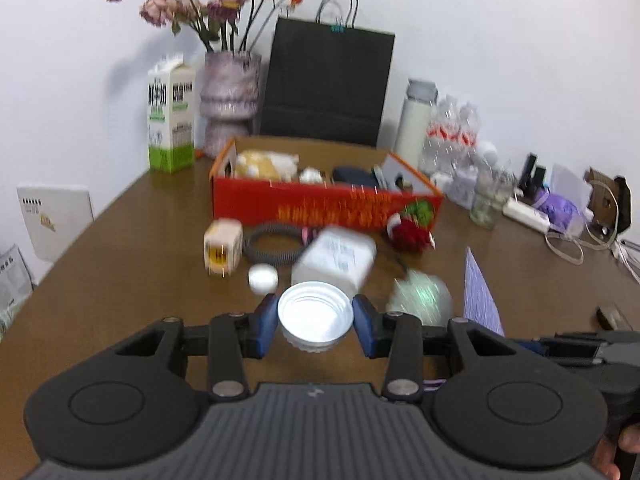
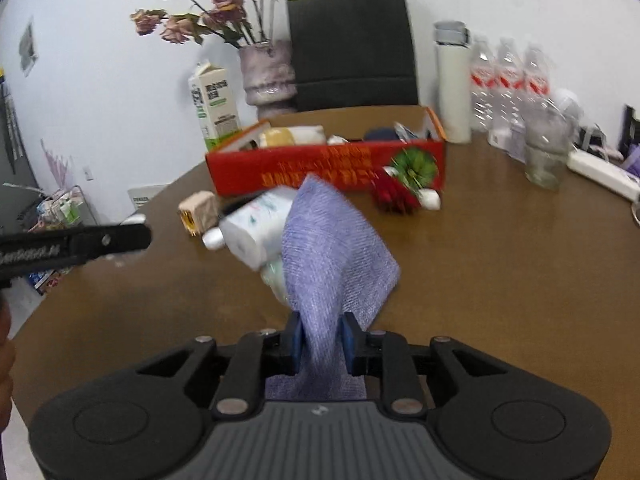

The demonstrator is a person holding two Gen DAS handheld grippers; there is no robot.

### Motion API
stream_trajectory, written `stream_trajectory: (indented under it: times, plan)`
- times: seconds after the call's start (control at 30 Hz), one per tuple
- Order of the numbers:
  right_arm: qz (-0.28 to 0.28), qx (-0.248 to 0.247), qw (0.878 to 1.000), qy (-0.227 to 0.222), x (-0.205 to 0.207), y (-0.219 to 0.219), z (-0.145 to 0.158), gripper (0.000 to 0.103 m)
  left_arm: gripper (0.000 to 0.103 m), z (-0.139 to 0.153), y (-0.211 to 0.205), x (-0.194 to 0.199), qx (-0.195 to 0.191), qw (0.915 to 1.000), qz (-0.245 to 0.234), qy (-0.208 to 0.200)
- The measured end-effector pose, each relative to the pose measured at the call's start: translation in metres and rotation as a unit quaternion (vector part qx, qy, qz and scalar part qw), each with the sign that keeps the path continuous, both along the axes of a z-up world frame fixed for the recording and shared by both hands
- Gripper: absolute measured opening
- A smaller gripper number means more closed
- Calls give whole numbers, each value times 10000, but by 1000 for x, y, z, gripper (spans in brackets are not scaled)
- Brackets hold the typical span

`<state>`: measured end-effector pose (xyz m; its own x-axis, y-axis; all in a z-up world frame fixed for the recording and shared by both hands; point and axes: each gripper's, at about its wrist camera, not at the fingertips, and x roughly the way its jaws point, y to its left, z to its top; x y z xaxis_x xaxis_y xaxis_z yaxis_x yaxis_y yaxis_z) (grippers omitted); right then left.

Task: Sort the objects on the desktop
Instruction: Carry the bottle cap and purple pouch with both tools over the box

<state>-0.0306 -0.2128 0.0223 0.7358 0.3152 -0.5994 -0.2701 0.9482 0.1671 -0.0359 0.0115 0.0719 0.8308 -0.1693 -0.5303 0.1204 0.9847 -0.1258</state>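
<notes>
The left tool [image 1: 315, 322] pinched a white lid [image 1: 315, 317] by its rim, lifted above the bench [image 1: 120, 248], probably bound for the red box [image 1: 320, 204]; the right tool [image 2: 321, 342] had a purple cloth [image 2: 332, 248] between its slightly spread pads, whether gripped I could not tell.

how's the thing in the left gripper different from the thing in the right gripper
The left gripper holds a white jar lid: round, rigid, hollow side facing the camera. The right gripper has a purple cloth between its pads: soft, woven, standing up in a loose fold.

The lid spans a wide gap between the pads; the cloth sits bunched in a narrow one.

Both are lifted off the brown table, in front of the red box.
</notes>
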Motion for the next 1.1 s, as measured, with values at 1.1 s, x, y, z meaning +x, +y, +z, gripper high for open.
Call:
stream_trajectory:
  times: [1.1]
  plan:
    - [154,-512,9958,-738,-193,15,23,11,41,-8,13,-177,157,9998,-20,-121]
